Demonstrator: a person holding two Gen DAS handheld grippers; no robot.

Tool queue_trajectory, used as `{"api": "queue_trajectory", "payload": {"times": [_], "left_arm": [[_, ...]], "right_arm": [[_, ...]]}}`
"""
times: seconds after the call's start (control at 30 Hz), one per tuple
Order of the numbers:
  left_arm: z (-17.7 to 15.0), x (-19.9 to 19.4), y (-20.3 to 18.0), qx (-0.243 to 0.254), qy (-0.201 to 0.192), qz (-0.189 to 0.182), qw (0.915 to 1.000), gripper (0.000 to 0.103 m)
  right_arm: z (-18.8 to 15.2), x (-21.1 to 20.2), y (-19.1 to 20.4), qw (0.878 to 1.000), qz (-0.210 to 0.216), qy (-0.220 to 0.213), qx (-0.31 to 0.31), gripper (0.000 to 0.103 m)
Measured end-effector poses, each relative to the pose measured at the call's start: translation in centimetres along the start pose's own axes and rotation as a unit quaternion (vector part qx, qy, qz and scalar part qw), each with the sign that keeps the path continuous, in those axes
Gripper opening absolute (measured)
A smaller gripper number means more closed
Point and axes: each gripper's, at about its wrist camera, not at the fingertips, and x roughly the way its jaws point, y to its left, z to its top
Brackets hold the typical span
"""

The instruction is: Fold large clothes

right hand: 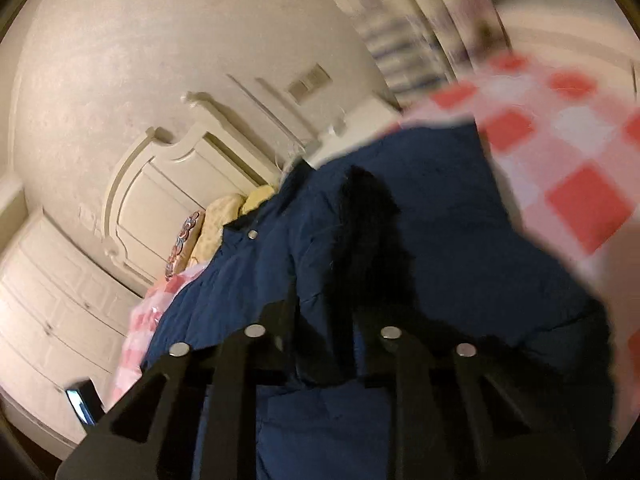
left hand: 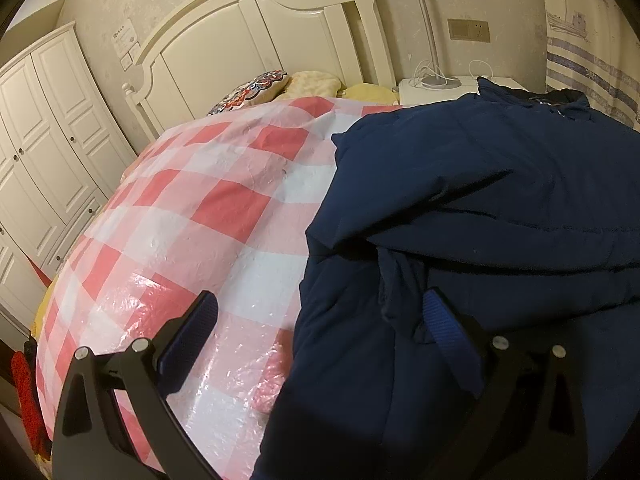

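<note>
While the checked plastic sheet [left hand: 192, 216] is covering the bed, I am seeing the navy coat [left hand: 480, 200] lying toward 3 o'clock; my left gripper [left hand: 320, 320] is gaping, my right gripper [right hand: 324, 308] is pinching coat fabric.

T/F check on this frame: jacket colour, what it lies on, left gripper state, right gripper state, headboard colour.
1. The jacket is navy blue. True.
2. It lies on bare wood. False: it lies on a red-and-white checked cover.
3. The left gripper is open. True.
4. The right gripper stands wide open. False: its fingers are drawn together on jacket fabric.
5. The headboard is black. False: it is cream.
</note>
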Motion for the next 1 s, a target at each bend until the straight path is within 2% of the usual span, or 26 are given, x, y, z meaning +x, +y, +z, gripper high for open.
{"api": "queue_trajectory", "payload": {"times": [0.03, 0.1, 0.17, 0.2, 0.23, 0.27, 0.3, 0.33, 0.37, 0.43, 0.53, 0.6, 0.67, 0.73, 0.77, 0.8, 0.93, 1.0], "left_arm": [[0.0, 0.0, 0.0, -0.001, 0.001, -0.001, 1.0000, 0.101], [0.0, 0.0, 0.1, -0.002, 0.001, -0.003, 1.0000, 0.101], [0.0, 0.0, 0.2, -0.003, 0.002, -0.005, 1.0000, 0.101], [0.0, 0.0, 0.2, -0.004, 0.002, -0.006, 1.0000, 0.101], [0.0, 0.1, 0.3, -0.005, 0.002, -0.007, 1.0000, 0.101], [0.0, 0.1, 0.3, -0.006, 0.003, -0.009, 0.9999, 0.101], [0.0, 0.1, 0.4, -0.008, 0.004, -0.011, 0.9999, 0.101], [0.0, 0.2, 0.4, -0.008, 0.005, -0.012, 0.9999, 0.101], [0.0, 0.2, 0.4, -0.008, 0.005, -0.012, 0.9999, 0.101], [0.0, 0.2, 0.4, -0.007, 0.004, -0.011, 0.9999, 0.101], [0.0, 0.2, 0.4, -0.007, 0.004, -0.011, 0.9999, 0.101], [0.1, 0.2, 0.4, -0.007, 0.004, -0.011, 0.9999, 0.101], [0.0, 0.2, 0.4, -0.007, 0.004, -0.011, 0.9999, 0.101], [0.1, 0.2, 0.5, -0.008, 0.004, -0.013, 0.9999, 0.101], [0.1, 0.2, 0.5, -0.008, 0.005, -0.013, 0.9999, 0.101], [0.1, 0.2, 0.5, -0.009, 0.005, -0.014, 0.9999, 0.101], [-0.1, -0.8, 1.1, -0.022, -0.011, -0.024, 0.9994, 0.100], [-0.4, -2.3, 2.1, -0.049, -0.025, -0.045, 0.9975, 0.094]], "right_arm": [[-0.1, -1.2, 1.4, 0.999, -0.005, -0.018, -0.034, 0.020], [-0.5, -2.2, 2.2, 0.998, -0.014, -0.030, -0.052, 0.020], [-0.8, -1.7, 1.8, 0.997, -0.044, -0.013, -0.055, 0.020], [-1.1, -0.4, 1.1, 0.996, -0.072, 0.020, -0.055, 0.020], [-1.4, 0.2, 0.5, 0.995, -0.084, 0.036, -0.049, 0.021], [-1.7, 0.2, -0.3, 0.995, -0.081, 0.038, -0.034, 0.025], [-1.5, -0.2, -0.6, 0.996, -0.078, 0.035, -0.020, 0.034], [-1.4, -0.8, -0.5, 0.996, -0.085, 0.027, -0.019, 0.045], [-1.3, -1.7, -0.2, 0.995, -0.102, 0.007, -0.024, 0.047], [-0.6, -4.0, 1.5, 0.988, -0.130, -0.054, -0.065, 0.047], [0.1, -4.1, 4.9, 0.979, -0.134, -0.069, -0.139, 0.047], [0.3, -2.4, 7.7, 0.969, -0.136, -0.057, -0.201, 0.047], [0.4, -0.1, 8.9, 0.959, -0.144, -0.032, -0.241, 0.051], [0.1, 3.2, 8.6, 0.945, -0.184, 0.005, -0.271, 0.057], [-0.4, 4.8, 7.6, 0.938, -0.211, 0.039, -0.272, 0.058], [-1.1, 6.2, 6.5, 0.937, -0.218, 0.069, -0.266, 0.060], [-1.8, 6.5, 5.2, 0.945, -0.196, 0.066, -0.255, 0.064], [-2.0, 6.6, 4.9, 0.945, -0.194, 0.069, -0.255, 0.065]]}}
